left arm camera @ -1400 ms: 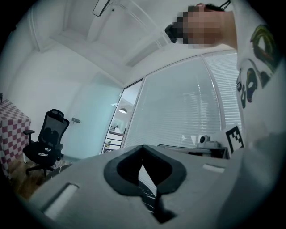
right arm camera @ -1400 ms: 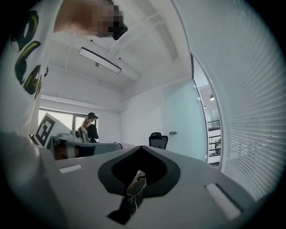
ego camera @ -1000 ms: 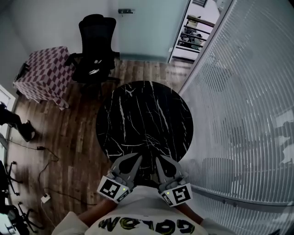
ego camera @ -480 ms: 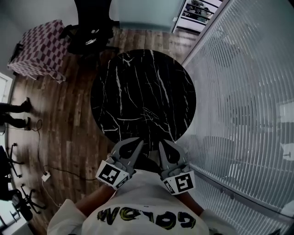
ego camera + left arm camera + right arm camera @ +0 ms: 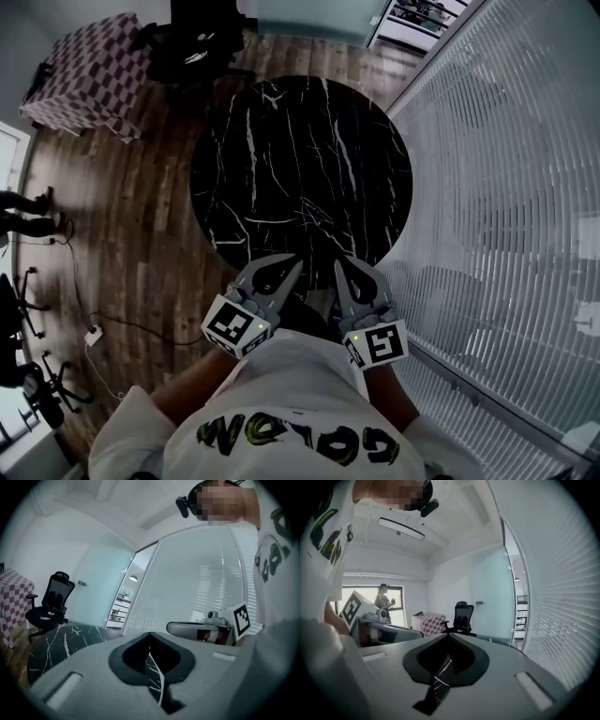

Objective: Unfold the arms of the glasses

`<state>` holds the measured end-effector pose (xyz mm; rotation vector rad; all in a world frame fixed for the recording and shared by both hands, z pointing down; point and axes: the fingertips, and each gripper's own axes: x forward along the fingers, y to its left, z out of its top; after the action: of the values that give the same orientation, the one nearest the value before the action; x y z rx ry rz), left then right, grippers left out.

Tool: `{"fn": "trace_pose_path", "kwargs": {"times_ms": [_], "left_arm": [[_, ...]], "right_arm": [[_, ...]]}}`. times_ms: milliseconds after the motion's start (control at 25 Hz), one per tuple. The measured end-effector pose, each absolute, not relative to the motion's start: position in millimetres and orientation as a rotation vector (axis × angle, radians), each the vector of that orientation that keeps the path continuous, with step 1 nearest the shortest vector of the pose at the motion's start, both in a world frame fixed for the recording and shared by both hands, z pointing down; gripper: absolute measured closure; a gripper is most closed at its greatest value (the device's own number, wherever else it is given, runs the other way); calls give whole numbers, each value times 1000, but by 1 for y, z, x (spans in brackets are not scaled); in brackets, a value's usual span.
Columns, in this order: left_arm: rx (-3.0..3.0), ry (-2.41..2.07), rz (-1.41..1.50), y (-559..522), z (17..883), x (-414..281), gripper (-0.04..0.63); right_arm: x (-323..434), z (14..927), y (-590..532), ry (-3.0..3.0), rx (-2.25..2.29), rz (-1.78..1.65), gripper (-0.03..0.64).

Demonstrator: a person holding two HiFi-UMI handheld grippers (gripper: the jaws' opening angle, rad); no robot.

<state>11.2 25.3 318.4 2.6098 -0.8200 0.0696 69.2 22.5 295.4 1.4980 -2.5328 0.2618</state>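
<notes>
A thin-framed pair of glasses (image 5: 315, 217) seems to lie on the near half of the round black marble table (image 5: 272, 141); it is too faint to tell how its arms stand. My left gripper (image 5: 294, 263) and right gripper (image 5: 339, 265) hover side by side over the table's near edge, short of the glasses. Both are shut with nothing between their jaws. The left gripper view shows its own shut jaws (image 5: 150, 634) and the right gripper (image 5: 187, 629) beside them. In the right gripper view the shut jaws (image 5: 449, 635) point across the table toward a chair.
A black office chair (image 5: 197, 42) and a small table with a checked cloth (image 5: 89, 70) stand beyond the marble table. A wall of white blinds (image 5: 506, 187) runs along the right. A person's legs (image 5: 23, 211) and floor cables (image 5: 94, 333) are at the left.
Both grippers have sunk together toward the table's near edge and stayed shut. The head view has tilted, so the table now fills more of the picture.
</notes>
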Motion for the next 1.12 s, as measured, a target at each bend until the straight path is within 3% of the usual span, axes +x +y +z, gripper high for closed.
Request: {"fn": "trace_pose_path", "kwargs": {"times_ms": [1120], "left_arm": [[2419,-734,434,-32,510,61,589]], "right_arm": [[101,500,-63,-2255,1084,380,600]]}}
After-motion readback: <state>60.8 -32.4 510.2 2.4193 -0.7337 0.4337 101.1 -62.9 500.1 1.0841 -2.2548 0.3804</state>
